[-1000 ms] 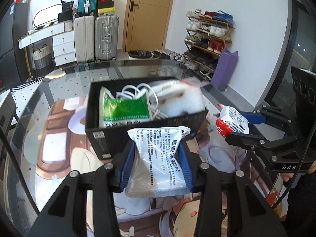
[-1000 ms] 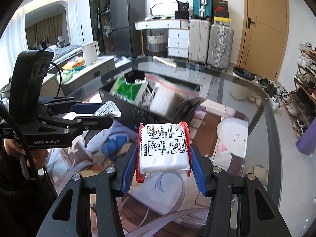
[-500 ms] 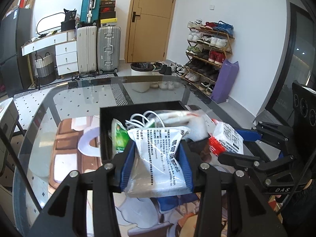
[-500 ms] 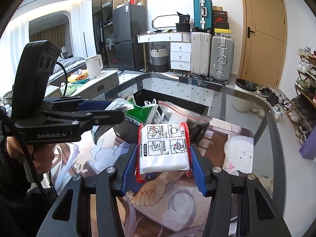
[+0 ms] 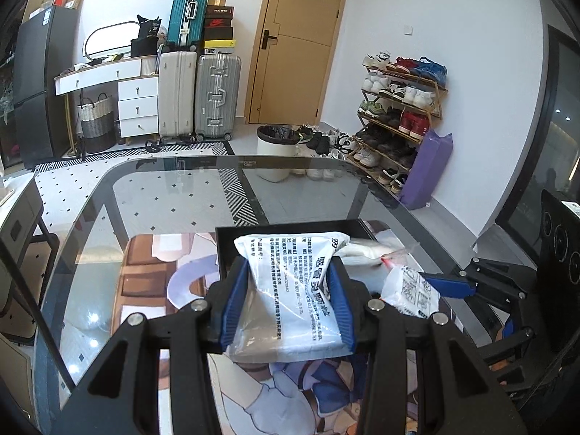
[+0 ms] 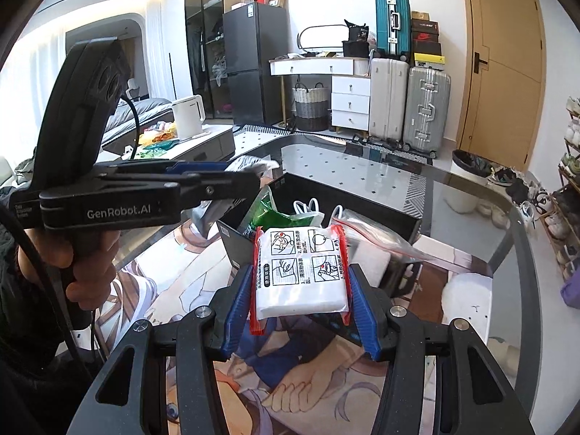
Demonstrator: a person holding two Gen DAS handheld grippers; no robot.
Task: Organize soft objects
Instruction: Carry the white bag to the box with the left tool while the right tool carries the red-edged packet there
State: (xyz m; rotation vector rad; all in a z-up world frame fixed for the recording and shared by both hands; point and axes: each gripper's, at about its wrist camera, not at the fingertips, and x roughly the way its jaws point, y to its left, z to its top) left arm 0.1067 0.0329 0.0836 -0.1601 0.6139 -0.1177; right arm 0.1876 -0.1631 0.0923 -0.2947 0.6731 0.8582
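My left gripper (image 5: 288, 308) is shut on a white packet with dark print (image 5: 293, 290) and holds it above the near edge of a black box (image 5: 275, 230). My right gripper (image 6: 299, 297) is shut on a white packet with red edges (image 6: 301, 272) and holds it over the box's near corner (image 6: 232, 243). The box holds a green packet (image 6: 272, 212), white cables (image 6: 308, 206) and a clear zip bag (image 6: 373, 239). The right gripper and its packet (image 5: 413, 290) show at the right in the left wrist view. The left gripper (image 6: 232, 181) shows at the left in the right wrist view.
The box stands on a glass table (image 5: 163, 195) with a cartoon-print mat (image 6: 181, 282) under it. Beyond the table are suitcases (image 5: 217, 98), a white bin (image 5: 275, 156), a shoe rack (image 5: 398, 108) and a purple bag (image 5: 427, 170). A hand (image 6: 72, 264) holds the left gripper.
Both grippers have risen and moved forward over the black box with their packets. The box now sits low and partly hidden behind the held packets.
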